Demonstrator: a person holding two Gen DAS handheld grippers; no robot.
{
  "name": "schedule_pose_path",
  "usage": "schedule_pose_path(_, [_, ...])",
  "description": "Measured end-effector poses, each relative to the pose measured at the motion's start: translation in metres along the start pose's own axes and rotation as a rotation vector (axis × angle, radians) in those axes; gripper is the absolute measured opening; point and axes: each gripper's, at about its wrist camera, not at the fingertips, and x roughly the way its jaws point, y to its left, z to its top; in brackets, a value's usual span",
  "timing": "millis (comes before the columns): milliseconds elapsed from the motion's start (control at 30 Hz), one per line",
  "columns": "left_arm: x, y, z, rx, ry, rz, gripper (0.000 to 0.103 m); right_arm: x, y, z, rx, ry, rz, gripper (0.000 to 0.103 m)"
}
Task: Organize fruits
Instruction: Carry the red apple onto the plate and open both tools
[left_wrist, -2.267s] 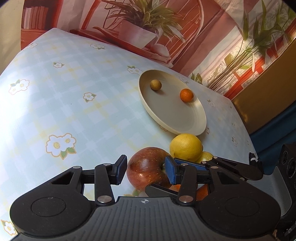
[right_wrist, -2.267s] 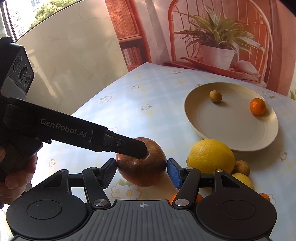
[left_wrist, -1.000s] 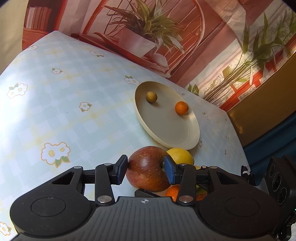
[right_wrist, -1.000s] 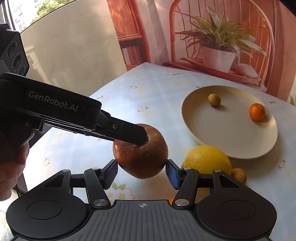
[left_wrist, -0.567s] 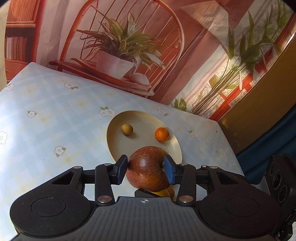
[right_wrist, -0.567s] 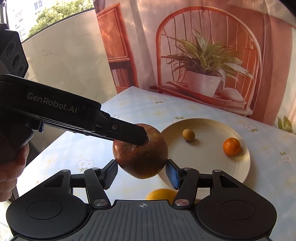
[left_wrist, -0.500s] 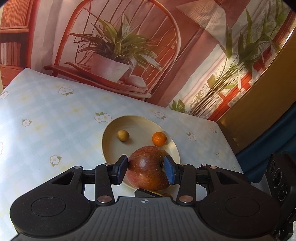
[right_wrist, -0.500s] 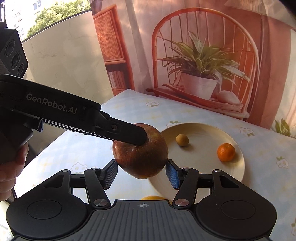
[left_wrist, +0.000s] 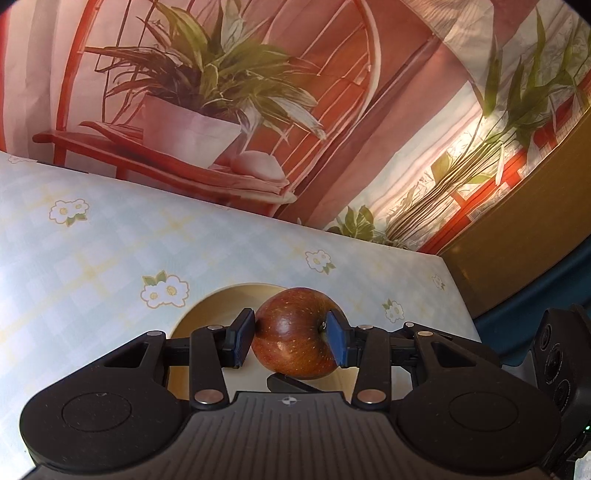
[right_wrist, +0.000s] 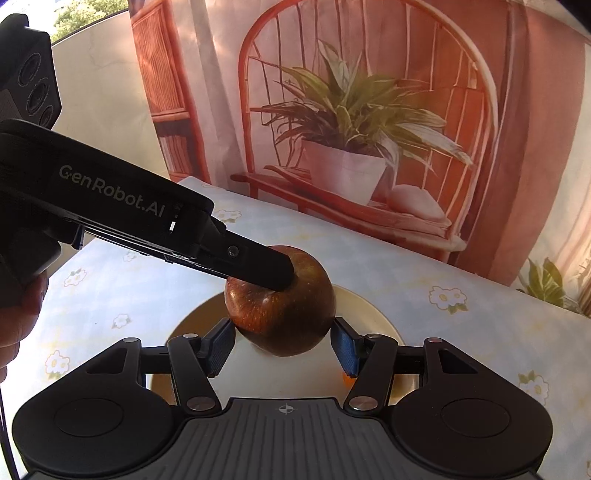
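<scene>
A red apple (left_wrist: 293, 334) is clamped between the blue pads of my left gripper (left_wrist: 291, 338) and held above the beige plate (left_wrist: 207, 310). In the right wrist view the same apple (right_wrist: 284, 310) hangs over the plate (right_wrist: 373, 306), with a left gripper finger (right_wrist: 258, 264) across its top. My right gripper (right_wrist: 282, 349) sits just below and around the apple; its pads stand slightly apart from the fruit. A bit of orange fruit (right_wrist: 346, 380) shows behind the right pad. The other fruits are hidden.
The table wears a pale blue checked cloth with flowers (left_wrist: 110, 251). A backdrop printed with a potted plant on a chair (right_wrist: 347, 155) stands behind its far edge. A brown and blue surface (left_wrist: 517, 258) lies off the table's right side.
Both grippers have moved forward and over the plate, carrying the apple along. The lemon and the small fruits on the plate have dropped out of sight below the grippers.
</scene>
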Motion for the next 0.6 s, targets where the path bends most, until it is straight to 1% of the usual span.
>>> schedule_pose_path(267, [0.031,0.007,0.005,-0.013,0.032,0.013,0.044,0.029,-0.015,-0.005,-0.019,0.039,-0.022,0.053])
schedule_pose_path(600, [0.039,0.008,0.006,-0.02,0.02,0.027,0.044,0.038,-0.018,-0.008,-0.025,0.052,-0.041,0.053])
